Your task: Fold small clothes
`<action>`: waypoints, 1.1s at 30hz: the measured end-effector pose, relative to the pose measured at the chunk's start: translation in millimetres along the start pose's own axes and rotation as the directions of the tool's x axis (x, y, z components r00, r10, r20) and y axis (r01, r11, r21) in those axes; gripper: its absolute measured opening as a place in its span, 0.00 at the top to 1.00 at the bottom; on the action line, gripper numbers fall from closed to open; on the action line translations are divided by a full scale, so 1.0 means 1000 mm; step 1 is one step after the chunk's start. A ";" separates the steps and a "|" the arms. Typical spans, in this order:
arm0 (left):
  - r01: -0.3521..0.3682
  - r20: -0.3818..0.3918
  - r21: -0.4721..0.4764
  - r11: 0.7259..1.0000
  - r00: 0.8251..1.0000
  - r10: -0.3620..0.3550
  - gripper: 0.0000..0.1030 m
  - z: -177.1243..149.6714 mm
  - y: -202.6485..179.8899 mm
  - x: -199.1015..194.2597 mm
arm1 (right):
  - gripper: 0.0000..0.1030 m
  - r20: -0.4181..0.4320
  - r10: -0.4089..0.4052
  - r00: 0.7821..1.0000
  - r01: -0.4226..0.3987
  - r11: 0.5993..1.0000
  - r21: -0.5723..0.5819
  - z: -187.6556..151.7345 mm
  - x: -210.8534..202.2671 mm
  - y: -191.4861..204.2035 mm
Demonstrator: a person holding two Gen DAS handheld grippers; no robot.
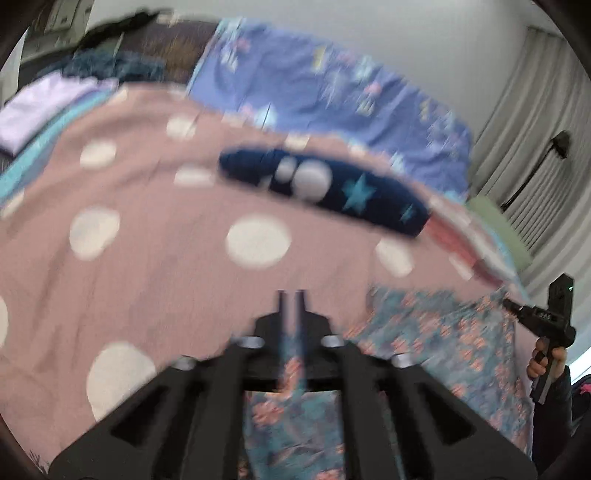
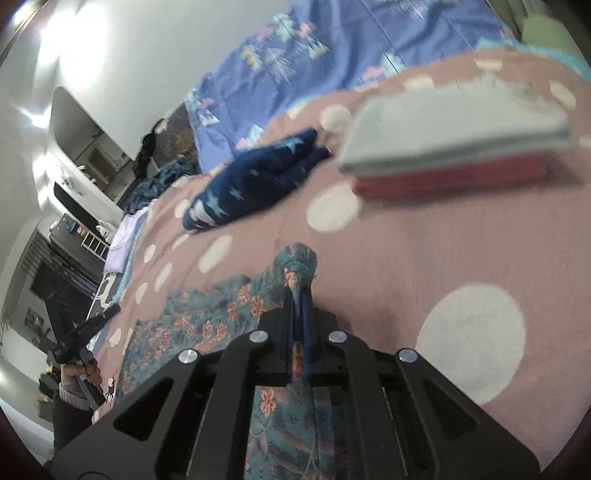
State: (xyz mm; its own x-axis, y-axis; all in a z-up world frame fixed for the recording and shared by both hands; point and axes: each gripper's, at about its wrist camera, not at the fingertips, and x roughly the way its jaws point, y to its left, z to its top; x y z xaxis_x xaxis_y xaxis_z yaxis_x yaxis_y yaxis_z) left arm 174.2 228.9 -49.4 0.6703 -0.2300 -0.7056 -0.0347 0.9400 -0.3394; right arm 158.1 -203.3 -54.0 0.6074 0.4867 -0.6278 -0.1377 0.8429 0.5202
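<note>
Floral garment [image 2: 207,325] on near bed [image 2: 424,251]: right gripper [image 2: 297,291] fingers clamped on its corner; left gripper [image 1: 291,295] fingers nearly together w/ cloth between, grip unclear. Risk: left edge slips, fold skews.

Pretty ordinary bedroom: plain white walls [image 1: 369,33] are catching glare from some light off to one side, pale grey pleated curtains [image 1: 532,110] are hanging in the corner, and a white cabinet with an open recess [image 2: 77,155] is sitting against the far wall.
</note>
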 end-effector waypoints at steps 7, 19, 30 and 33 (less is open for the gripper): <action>0.017 -0.112 0.055 0.998 0.994 -0.011 0.92 -0.019 0.000 0.032 | 0.96 -0.045 -0.003 0.999 0.005 0.999 0.054 -0.012 0.018 -0.020; -0.092 -0.046 0.106 0.990 0.994 0.097 0.83 0.002 -0.005 0.034 | 0.85 -0.013 -0.125 0.992 0.125 0.992 0.015 -0.005 0.019 -0.016; -0.099 0.005 0.326 0.940 0.995 0.103 0.57 -0.052 -0.080 -0.022 | 0.79 -0.031 -0.037 0.999 0.037 0.999 -0.011 -0.040 -0.038 -0.032; 0.057 -0.020 0.438 0.897 0.998 -0.054 0.45 -0.085 -0.151 -0.040 | 0.77 -0.059 -0.005 0.998 0.003 0.999 -0.038 -0.049 -0.034 -0.030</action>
State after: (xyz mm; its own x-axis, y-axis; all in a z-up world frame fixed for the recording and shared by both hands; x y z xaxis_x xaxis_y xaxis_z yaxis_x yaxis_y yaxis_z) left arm 89.8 74.4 -23.1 0.6562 -0.2850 -0.6987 0.3317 0.9406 -0.0722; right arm 102.8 -234.2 -76.6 0.5605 0.4953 -0.6637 -0.1657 0.8523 0.4961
